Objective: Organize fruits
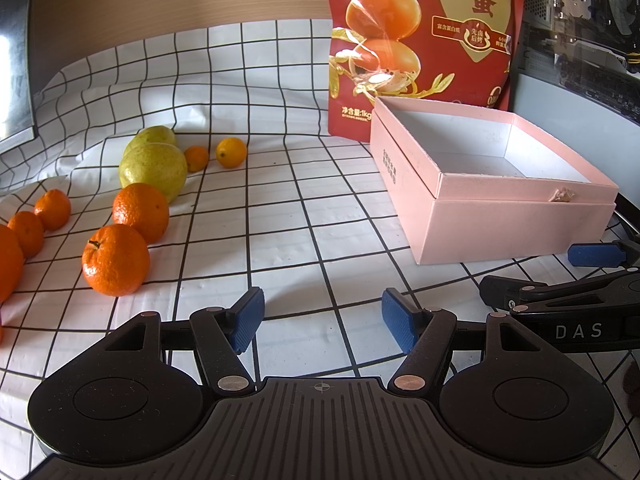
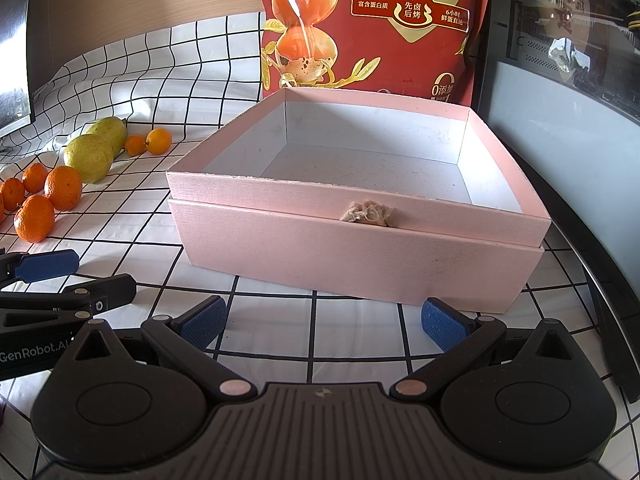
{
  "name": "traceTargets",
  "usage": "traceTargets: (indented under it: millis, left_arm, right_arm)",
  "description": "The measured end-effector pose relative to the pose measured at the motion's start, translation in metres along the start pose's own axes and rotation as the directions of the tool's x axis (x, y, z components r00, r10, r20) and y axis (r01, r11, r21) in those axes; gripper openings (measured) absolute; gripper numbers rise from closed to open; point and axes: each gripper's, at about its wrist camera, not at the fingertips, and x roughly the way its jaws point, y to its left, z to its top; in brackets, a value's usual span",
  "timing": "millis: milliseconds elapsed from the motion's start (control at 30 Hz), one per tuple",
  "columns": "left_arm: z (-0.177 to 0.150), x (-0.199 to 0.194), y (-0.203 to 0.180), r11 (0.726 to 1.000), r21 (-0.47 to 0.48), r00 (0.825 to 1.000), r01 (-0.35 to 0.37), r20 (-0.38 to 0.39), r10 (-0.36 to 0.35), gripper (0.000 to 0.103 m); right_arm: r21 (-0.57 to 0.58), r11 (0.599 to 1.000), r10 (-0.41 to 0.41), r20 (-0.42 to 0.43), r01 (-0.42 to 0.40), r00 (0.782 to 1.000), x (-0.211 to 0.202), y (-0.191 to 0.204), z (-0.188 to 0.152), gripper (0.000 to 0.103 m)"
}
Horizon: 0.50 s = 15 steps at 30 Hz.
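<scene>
Several oranges lie on the checked cloth at the left; the nearest orange has a stem, another sits behind it. Two green pears lie behind them, and two small oranges beyond. The fruit also shows in the right wrist view. An open, empty pink box stands at the right, directly ahead in the right wrist view. My left gripper is open and empty, to the right of the oranges. My right gripper is open and empty, just before the box.
A tall red snack bag stands behind the box, against a wooden wall. A dark monitor edge is at the far left. Computer hardware sits at the right. The checked cloth covers the table.
</scene>
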Motion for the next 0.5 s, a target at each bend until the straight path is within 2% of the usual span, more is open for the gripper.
traceTargets:
  millis: [367, 500]
  left_arm:
    - [0.0, -0.0001, 0.0004, 1.0, -0.003, 1.0, 0.004, 0.0, -0.004, 0.071]
    - [0.0001, -0.0032, 0.0056, 0.999, -0.002, 0.999, 0.044, -0.015, -0.044, 0.069]
  right_arm:
    - [-0.008, 1.0, 0.01, -0.007, -0.01, 1.0, 0.001, -0.0013, -0.0003, 0.103]
    - [-0.016, 1.0, 0.026, -0.049, -0.027, 0.998, 0.0022, -0.0037, 0.0026, 0.103]
